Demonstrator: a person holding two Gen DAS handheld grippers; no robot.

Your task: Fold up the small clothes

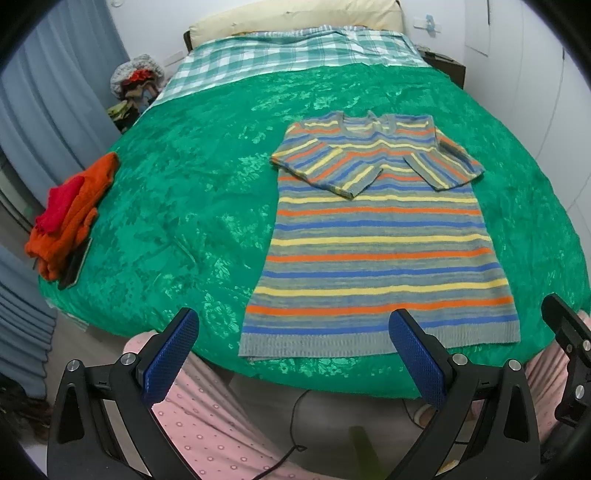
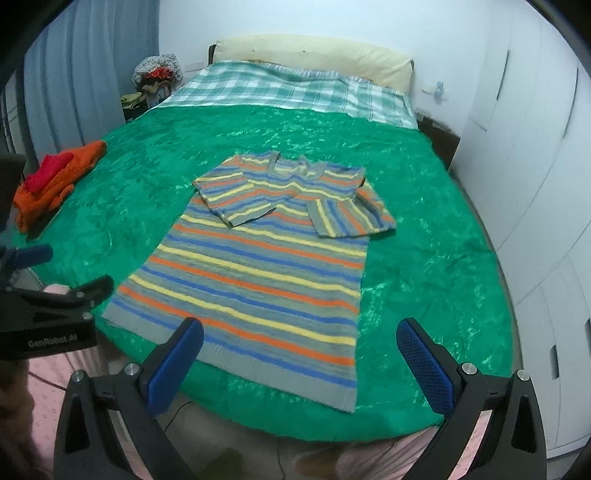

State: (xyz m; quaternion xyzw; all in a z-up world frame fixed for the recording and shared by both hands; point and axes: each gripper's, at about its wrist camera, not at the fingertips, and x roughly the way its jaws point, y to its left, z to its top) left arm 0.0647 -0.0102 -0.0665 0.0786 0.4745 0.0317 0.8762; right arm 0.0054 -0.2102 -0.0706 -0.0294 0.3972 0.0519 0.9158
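Blue-padded fingers (image 1: pixel 415 354) of the left gripper (image 1: pixel 293 350) stand wide apart at the near edge of the bed, holding nothing and touching nothing; pink dotted trousers (image 1: pixel 207 417) show beneath them. Right gripper (image 2: pixel 299 360): likewise spread wide, empty, poised above the bed's near edge with the sweater's hem seen between its fingers.

Striped sweater (image 1: pixel 380 251): grey knit with orange, yellow and blue bands, laid flat on the green bedspread (image 1: pixel 192 184), hem toward the cameras, neckline away. Both sleeves are folded inward across the chest; the right-hand sleeve's cuff juts slightly past the body's side edge.

Orange knit garment (image 1: pixel 74 218): heaped at the left edge of the bed, well apart from the sweater, with a red item (image 1: pixel 61 206) lying on top. A dark flat object (image 1: pixel 75 264) is partly tucked under the heap; what it is cannot be made out.

Green-and-white checked sheet (image 1: pixel 280 55): covers the far part of the bed, cream headboard cushion (image 1: pixel 295 16) behind it.

Pile of mixed fabrics (image 1: pixel 135 79): beside the bed's far left corner, contents indistinct. Blue curtains (image 1: pixel 44 110) at left; white wardrobe doors (image 2: pixel 535 184) at right. A black cable (image 1: pixel 291 424) runs on the floor below, partly cut off.
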